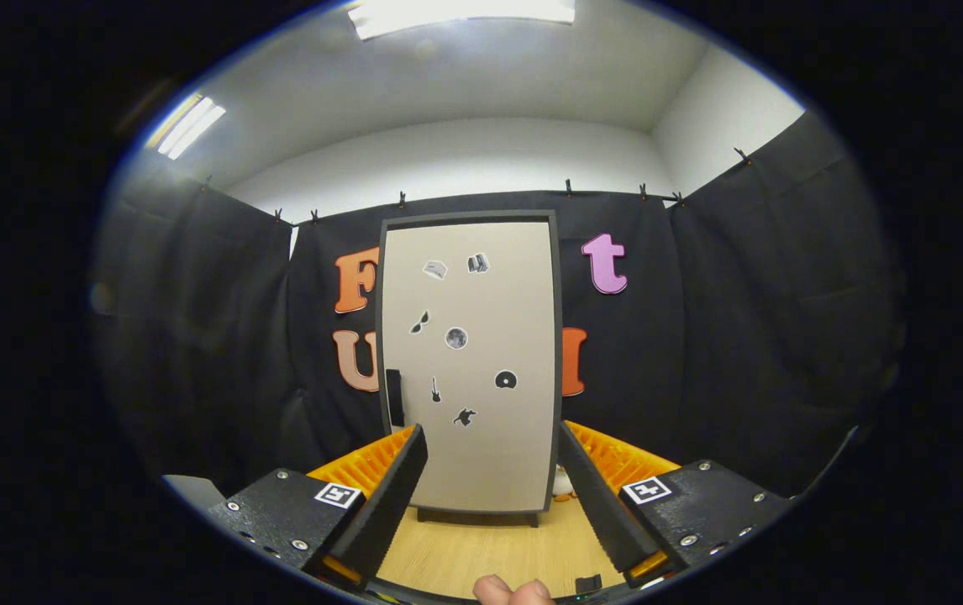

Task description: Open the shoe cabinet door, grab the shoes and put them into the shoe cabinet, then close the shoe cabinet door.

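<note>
The shoe cabinet (469, 361) is standing upright on the wooden floor (481, 550) beyond the fingers, its pale door (481, 445) sitting closed, with a dark handle (394, 397) on the left edge and small stickers (455, 338) too tiny to identify. By the cabinet's lower right corner, something white and orange (563, 484) is peeking out, mostly hidden behind the right finger. The gripper (492, 466) is gaping wide, gripping nothing. A fingertip (511, 591) is showing between the fingers, cut off.

Tall beige shoe cabinet (471, 361) with dark frame, door shut, small stickers on it, dark handle (394, 397) at its left edge, upright at the tabletop's (481, 550) far edge
</note>
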A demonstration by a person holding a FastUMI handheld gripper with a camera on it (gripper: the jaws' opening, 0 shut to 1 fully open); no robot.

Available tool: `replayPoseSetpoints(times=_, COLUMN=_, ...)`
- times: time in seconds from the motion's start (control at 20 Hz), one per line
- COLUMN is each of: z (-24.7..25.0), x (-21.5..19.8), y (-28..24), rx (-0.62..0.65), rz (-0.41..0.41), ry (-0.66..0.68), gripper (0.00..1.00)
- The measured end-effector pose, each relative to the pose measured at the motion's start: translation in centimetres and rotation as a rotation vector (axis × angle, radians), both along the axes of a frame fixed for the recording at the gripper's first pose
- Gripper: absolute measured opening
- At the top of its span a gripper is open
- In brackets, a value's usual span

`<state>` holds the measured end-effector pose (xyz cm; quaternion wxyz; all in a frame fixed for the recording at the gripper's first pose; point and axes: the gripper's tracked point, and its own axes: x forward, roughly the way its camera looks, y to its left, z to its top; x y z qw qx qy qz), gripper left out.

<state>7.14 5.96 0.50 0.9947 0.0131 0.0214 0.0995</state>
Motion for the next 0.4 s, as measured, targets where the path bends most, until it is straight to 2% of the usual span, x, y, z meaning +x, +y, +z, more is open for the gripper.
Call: replayPoseSetpoints(times=0.4, z=-1.4, x=1.1, y=0.9, rx=0.03, rz=-0.005, ry=0.039, gripper=0.97)
